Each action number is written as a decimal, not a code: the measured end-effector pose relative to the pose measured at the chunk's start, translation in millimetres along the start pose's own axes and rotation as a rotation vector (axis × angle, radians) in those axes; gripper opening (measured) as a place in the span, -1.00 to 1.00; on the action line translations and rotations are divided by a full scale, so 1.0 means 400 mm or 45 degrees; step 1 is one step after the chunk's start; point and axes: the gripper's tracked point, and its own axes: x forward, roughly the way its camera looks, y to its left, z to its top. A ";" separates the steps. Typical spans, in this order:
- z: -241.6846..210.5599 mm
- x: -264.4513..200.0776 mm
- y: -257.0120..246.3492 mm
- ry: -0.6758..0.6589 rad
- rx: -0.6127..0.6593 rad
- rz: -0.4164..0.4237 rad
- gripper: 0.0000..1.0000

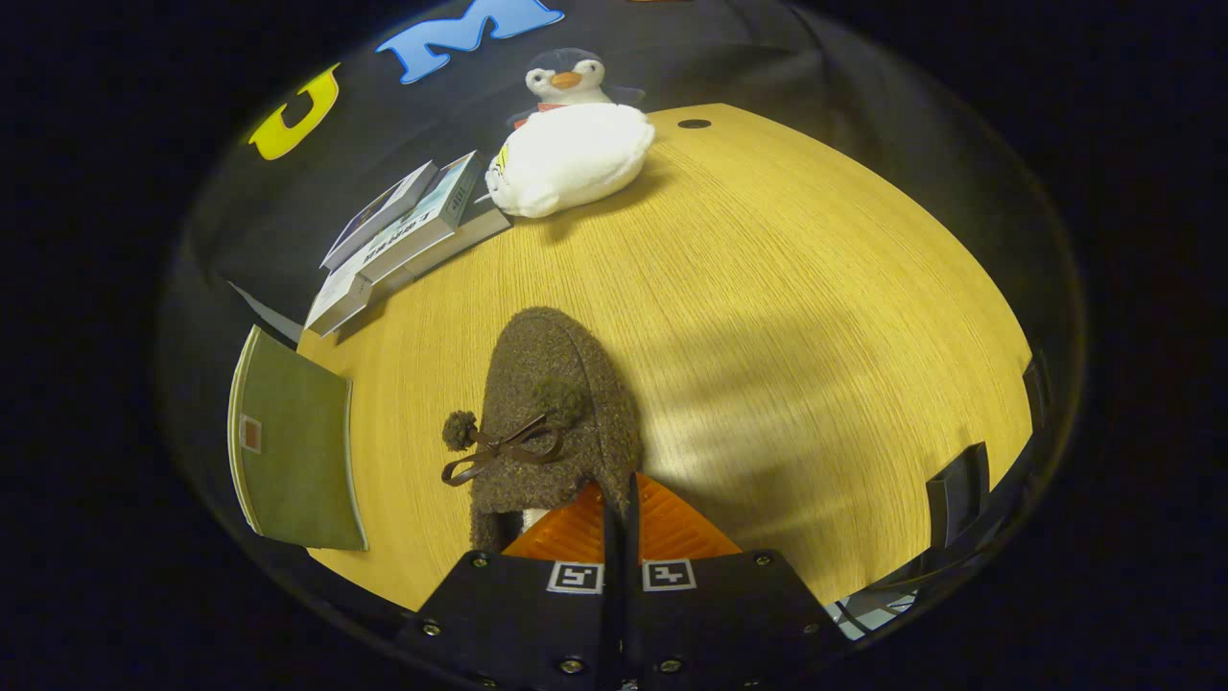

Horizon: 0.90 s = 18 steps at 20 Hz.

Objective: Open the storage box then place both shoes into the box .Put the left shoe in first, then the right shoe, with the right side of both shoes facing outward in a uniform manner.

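**Brown shoe held over the wooden table**

Between my two fingers, just at their tips, sits the back edge of a brown woolly shoe (pixel 556 403). My gripper (pixel 621 509) is closed on it: the two fingers stand almost together with only a thin dark line between them, and the rim of the shoe's opening goes into this line. The shoe points away from me, its toe toward the far side of the table (pixel 767 288). On its top I see a thin brown bow (pixel 504 448) with two small pompoms, one on the left side of the shoe and one nearer the middle. I cannot tell whether the sole touches the table or hangs a little above it.

Left of the shoe, at the table's near left edge, is a flat green thing with a pale rim (pixel 293 451); it may be the storage box, but I cannot say this for sure, and I cannot tell if it is open. Beyond the shoe, at the far left, lies a pile of books (pixel 408 235), a little fanned out. Just beside the books, to their right, lies a plush penguin (pixel 571 144), its white belly toward me. The shoe is well apart from both.
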 end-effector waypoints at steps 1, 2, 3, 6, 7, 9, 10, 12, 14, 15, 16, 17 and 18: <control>0.004 -0.008 0.007 -0.005 0.012 0.005 -0.99; 0.009 -0.021 0.022 -0.017 0.023 0.016 -0.98; 0.017 -0.036 0.039 -0.027 0.033 0.028 -0.99; 0.037 -0.077 0.105 -0.064 0.059 0.058 -0.99; 0.042 -0.093 0.129 -0.072 0.064 0.070 -0.99; 0.050 -0.122 0.178 -0.089 0.069 0.094 -0.99; 0.054 -0.135 0.203 -0.099 0.069 0.105 -0.99; 0.060 -0.157 0.255 -0.115 0.068 0.122 -0.99; 0.067 -0.177 0.301 -0.131 0.065 0.135 -0.99; 0.067 -0.188 0.325 -0.137 0.063 0.141 -0.98; 0.069 -0.198 0.348 -0.143 0.061 0.149 -0.99; 0.071 -0.206 0.370 -0.150 0.058 0.156 -0.98; 0.072 -0.215 0.393 -0.155 0.054 0.164 -0.99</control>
